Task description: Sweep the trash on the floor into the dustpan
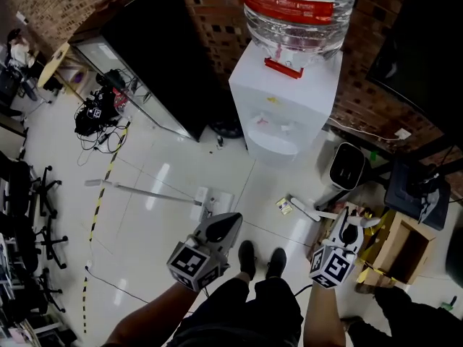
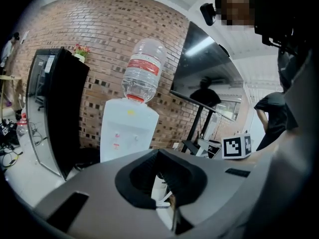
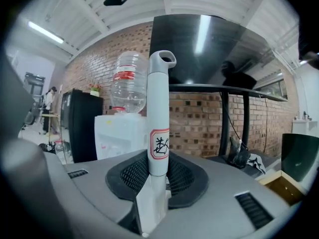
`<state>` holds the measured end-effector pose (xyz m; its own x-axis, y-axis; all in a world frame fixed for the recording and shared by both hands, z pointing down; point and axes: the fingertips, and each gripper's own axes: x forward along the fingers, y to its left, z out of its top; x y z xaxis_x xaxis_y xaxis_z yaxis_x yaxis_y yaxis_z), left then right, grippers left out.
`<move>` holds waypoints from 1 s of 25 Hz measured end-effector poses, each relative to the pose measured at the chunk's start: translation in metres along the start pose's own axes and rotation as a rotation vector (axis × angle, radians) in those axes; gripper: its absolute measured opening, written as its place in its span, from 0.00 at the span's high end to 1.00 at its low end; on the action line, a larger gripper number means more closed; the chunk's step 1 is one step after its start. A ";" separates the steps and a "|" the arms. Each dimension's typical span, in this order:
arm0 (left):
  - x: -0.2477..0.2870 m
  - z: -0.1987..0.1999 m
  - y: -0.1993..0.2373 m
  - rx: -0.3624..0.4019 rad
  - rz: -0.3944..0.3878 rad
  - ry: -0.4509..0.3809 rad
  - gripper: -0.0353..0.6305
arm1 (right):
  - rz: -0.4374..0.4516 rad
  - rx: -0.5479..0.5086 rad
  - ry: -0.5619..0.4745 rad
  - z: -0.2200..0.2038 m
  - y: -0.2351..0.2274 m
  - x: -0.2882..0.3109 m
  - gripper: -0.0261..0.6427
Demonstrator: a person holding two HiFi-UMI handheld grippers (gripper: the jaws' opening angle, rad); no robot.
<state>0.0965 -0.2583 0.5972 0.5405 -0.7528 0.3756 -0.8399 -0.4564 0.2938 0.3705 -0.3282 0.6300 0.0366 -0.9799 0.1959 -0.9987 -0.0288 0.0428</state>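
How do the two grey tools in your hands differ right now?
The right tool is shut on an upright white plastic handle with a red-bordered label; the left tool has no handle rising between its jaws. In the head view, the right tool sits beside an open cardboard box, the left tool over white floor tiles. Both are grey and face the white water dispenser.

Floor (image 1: pixel 155 226): glossy tile | wall (image 1: pixel 210 9): rough brick | bottle (image 1: pixel 298 13): clear plastic | handle (image 3: pixel 158 108): smooth white plastic | pole (image 1: pixel 145 193): smooth
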 end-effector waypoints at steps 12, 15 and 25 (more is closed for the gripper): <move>-0.054 0.002 0.018 0.024 0.034 -0.012 0.94 | 0.095 -0.005 0.127 -0.020 0.069 -0.039 0.81; -0.073 0.006 0.024 0.024 0.086 -0.009 0.94 | 0.113 -0.002 0.144 -0.019 0.077 -0.041 0.81; -0.149 0.006 0.067 0.004 0.198 -0.054 0.94 | 0.145 0.031 0.195 -0.020 0.121 -0.059 0.81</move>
<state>-0.0406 -0.1796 0.5553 0.3618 -0.8523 0.3777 -0.9296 -0.2991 0.2154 0.2485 -0.2703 0.6432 -0.1034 -0.9178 0.3834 -0.9946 0.1000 -0.0289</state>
